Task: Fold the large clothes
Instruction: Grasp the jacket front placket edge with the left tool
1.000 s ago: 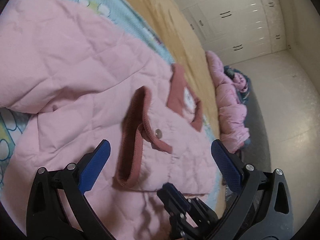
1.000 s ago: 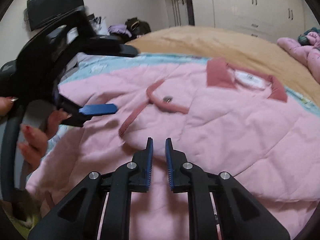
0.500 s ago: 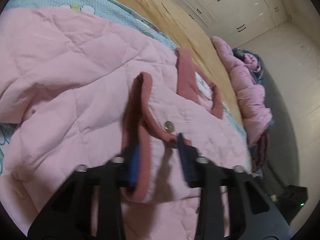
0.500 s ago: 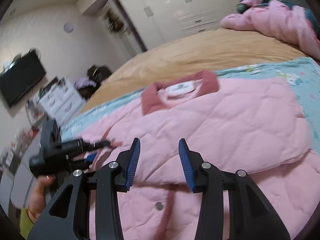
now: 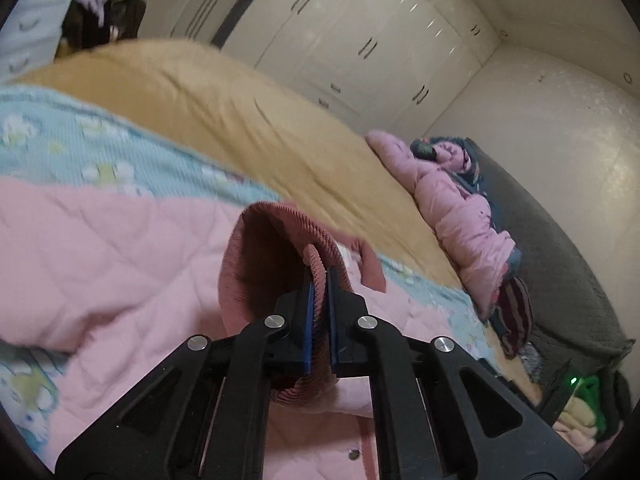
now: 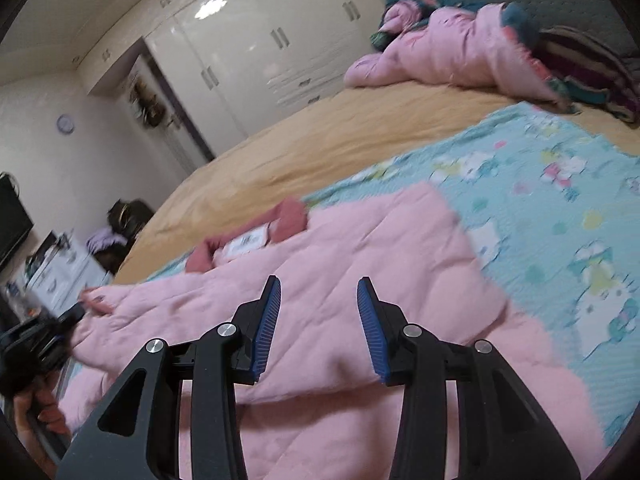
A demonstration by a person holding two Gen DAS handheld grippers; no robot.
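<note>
Pink quilted jacket (image 6: 352, 280), spread on bed (image 6: 280, 148), unfolded; left gripper (image 5: 319, 276) clamped on ribbed cuff (image 5: 280, 240); right gripper (image 6: 319, 300) part-open, empty.

My left gripper (image 5: 319, 280) is clamped tight, blue pads pinching ribbed cloth between them, pointing somewhat downward. My right gripper (image 6: 319, 300) has just been opening; jaws stand partly apart, nothing between the pads, tilted downward too. From the right wrist view, the left hand (image 6: 38, 414) shows blurred at far left.
</note>
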